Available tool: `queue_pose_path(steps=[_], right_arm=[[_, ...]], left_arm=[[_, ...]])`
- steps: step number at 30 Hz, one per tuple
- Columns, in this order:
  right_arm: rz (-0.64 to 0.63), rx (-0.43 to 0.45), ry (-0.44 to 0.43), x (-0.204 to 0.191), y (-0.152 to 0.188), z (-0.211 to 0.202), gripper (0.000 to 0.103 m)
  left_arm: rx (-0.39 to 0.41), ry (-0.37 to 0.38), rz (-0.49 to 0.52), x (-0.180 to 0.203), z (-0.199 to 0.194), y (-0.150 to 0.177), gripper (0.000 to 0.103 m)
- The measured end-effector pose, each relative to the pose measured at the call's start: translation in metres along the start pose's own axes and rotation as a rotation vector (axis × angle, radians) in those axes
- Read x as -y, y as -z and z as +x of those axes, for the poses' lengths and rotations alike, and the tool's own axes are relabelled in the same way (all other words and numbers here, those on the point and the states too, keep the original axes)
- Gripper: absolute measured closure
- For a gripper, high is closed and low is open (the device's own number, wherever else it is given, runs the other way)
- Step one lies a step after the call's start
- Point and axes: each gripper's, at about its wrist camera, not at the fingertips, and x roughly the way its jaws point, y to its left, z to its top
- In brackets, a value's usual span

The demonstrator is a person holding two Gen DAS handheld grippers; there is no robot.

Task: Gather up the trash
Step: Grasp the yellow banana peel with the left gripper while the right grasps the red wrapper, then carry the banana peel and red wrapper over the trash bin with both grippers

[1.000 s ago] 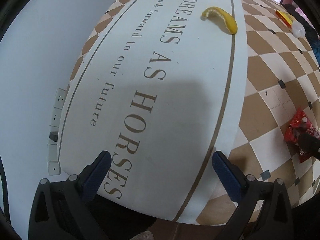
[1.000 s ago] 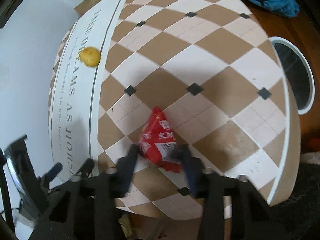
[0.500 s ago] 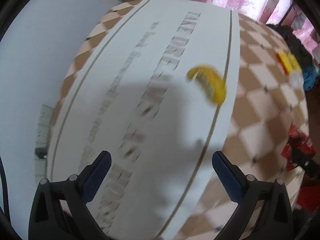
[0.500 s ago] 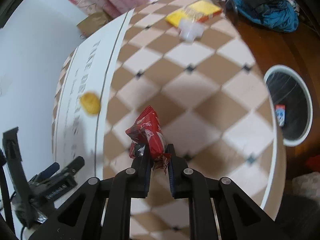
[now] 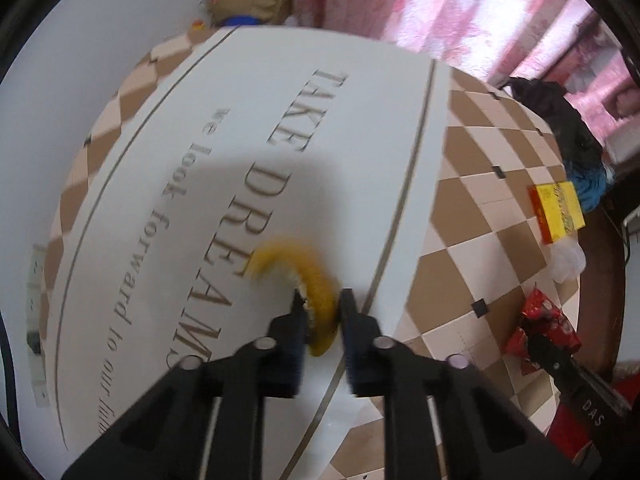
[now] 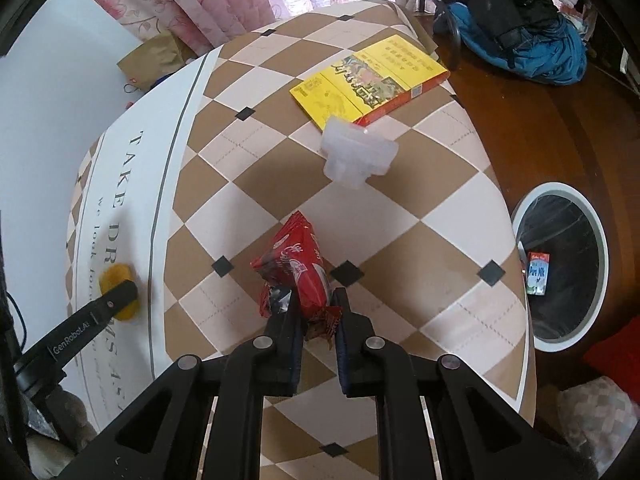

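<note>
Right gripper [image 6: 316, 304]: clenched on red snack wrapper [image 6: 298, 264], crumpled, foil-lined, above the checked worktop [image 6: 400, 216]. Left gripper [image 5: 322, 300]: clamped on yellow banana peel [image 5: 316, 280], curved, blurred, over the white lettered strip. Beyond: clear plastic piece [image 6: 356, 152]; yellow box [image 6: 372, 76]. Beside the worktop: white-rimmed bin [image 6: 560, 264] holding milk carton [image 6: 537, 273]. Far: blue bag [image 6: 532, 52].

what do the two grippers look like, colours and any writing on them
Both the left gripper and the right gripper are matte black, with angular open-frame linkages joined by round silver pins. Their fingers carry dark blue pads. Seen from the other camera, the left one bears white "GenRobot.AI" lettering along its side, and the right one shows white letters reading "DAS". No sleeves or hands are visible.
</note>
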Motion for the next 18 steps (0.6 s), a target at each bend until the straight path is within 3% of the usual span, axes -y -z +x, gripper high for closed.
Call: queue_pose_path(steps=[10, 18], right_arm=[[-0.038, 0.031, -0.005, -0.010, 0.010, -0.011, 0.089], [-0.063, 0.098, -0.049, -0.018, 0.019, -0.051, 0.089]], left_arm=[[0.079, -0.063, 0.110, 0.006, -0.018, 0.004, 0.097], [0.158, -0.073, 0.150, 0.011, -0.064, 0.015, 0.097]])
